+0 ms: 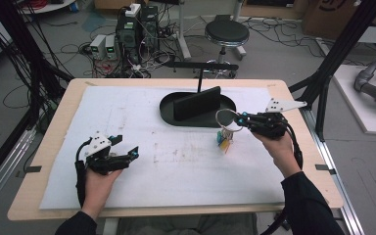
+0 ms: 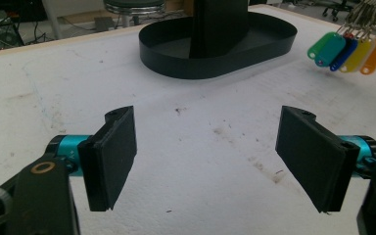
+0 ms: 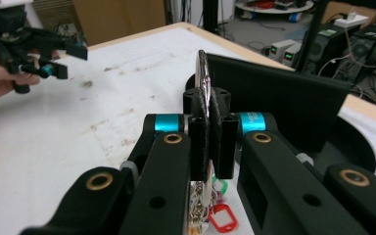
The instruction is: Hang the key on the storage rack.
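Observation:
A large metal key ring (image 1: 223, 117) with several keys and coloured plastic tags (image 1: 223, 140) hangs in the air right of the table's middle. My right gripper (image 1: 241, 120) is shut on the ring (image 3: 203, 78), whose thin edge stands between the pads, with tags (image 3: 220, 218) dangling below. A black oval tray (image 1: 168, 111) with an upright black block (image 1: 197, 103) sits at the back centre, just left of the ring. My left gripper (image 1: 126, 148) rests low at the front left, open and holding nothing. The tags (image 2: 345, 51) hang at the far right of its view, beside the tray (image 2: 215, 63).
A white mat (image 1: 176, 161) covers the wooden table (image 1: 54, 142). Beyond the far edge stand a round stool (image 1: 226, 33), computer boxes (image 1: 137, 27) and loose cables. Black frame poles (image 1: 340, 54) rise at the right.

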The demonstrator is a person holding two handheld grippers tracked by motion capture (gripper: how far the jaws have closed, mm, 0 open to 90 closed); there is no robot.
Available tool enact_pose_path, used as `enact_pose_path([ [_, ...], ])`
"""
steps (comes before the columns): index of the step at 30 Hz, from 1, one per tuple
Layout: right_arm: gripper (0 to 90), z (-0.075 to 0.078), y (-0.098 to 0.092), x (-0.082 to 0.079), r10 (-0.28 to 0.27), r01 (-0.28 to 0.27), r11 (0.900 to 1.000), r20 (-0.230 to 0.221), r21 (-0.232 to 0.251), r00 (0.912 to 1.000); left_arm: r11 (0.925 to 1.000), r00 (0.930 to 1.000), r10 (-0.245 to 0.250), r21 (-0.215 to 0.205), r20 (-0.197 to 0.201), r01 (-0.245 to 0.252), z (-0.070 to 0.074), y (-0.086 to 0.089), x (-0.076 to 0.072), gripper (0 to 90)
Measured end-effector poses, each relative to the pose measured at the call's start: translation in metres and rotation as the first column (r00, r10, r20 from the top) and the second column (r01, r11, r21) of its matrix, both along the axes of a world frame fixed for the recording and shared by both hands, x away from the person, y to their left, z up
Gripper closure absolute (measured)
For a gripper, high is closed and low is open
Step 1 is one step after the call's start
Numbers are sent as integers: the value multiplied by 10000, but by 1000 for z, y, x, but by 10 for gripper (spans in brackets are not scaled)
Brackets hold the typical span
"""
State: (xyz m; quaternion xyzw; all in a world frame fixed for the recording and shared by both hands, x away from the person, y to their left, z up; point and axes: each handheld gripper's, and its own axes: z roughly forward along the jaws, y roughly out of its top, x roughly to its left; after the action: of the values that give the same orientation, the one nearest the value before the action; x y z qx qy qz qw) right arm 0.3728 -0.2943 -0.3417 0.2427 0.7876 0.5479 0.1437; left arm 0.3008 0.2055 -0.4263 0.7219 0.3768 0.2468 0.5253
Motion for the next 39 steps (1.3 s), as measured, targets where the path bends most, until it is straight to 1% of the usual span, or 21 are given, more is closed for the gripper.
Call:
enact_pose_path([
  [2,880,3,-3,2,-79,78,9999,61,152,10000,10000,10000,29,27,22,-29,0,1,0,233],
  [4,881,7,-5,5,-163,161,9997,136,181,9998,10000,10000,38,-15,5,-38,0,1,0,233],
  [8,880,16,-8,11,-313,309,9993,204,198,9993,9999,10000,70,-104,50,-69,1,2,0,233],
  [11,880,22,-9,15,-349,343,9992,320,192,9989,9999,10000,-9,-153,74,10,1,2,0,233],
  [14,880,27,-8,19,-411,405,9990,400,170,9984,9997,9998,-28,-247,172,32,1,2,-1,233],
  [19,880,36,-7,30,-541,527,9984,648,223,9964,9997,9998,-35,-226,213,40,1,3,-1,233],
  [22,880,38,-7,36,-613,597,9979,680,262,9958,9997,9998,-36,-243,186,40,1,3,0,233],
  [24,880,39,-7,40,-690,675,9974,614,250,9957,9997,9998,-35,-255,208,40,1,3,0,233],
  [28,880,40,-4,49,-837,829,9965,699,136,9940,9988,9991,-102,-466,406,120,5,4,0,233],
  [30,880,40,-2,53,-883,883,9961,674,25,9938,9987,9989,-176,-479,441,197,4,4,-1,233],
  [33,880,39,0,58,-913,923,9957,603,-126,9940,9985,9987,-246,-471,438,267,4,5,-1,233],
  [39,879,39,2,67,-1096,1106,9938,651,-125,9918,9981,9988,-273,-543,411,295,3,5,-1,233],
])
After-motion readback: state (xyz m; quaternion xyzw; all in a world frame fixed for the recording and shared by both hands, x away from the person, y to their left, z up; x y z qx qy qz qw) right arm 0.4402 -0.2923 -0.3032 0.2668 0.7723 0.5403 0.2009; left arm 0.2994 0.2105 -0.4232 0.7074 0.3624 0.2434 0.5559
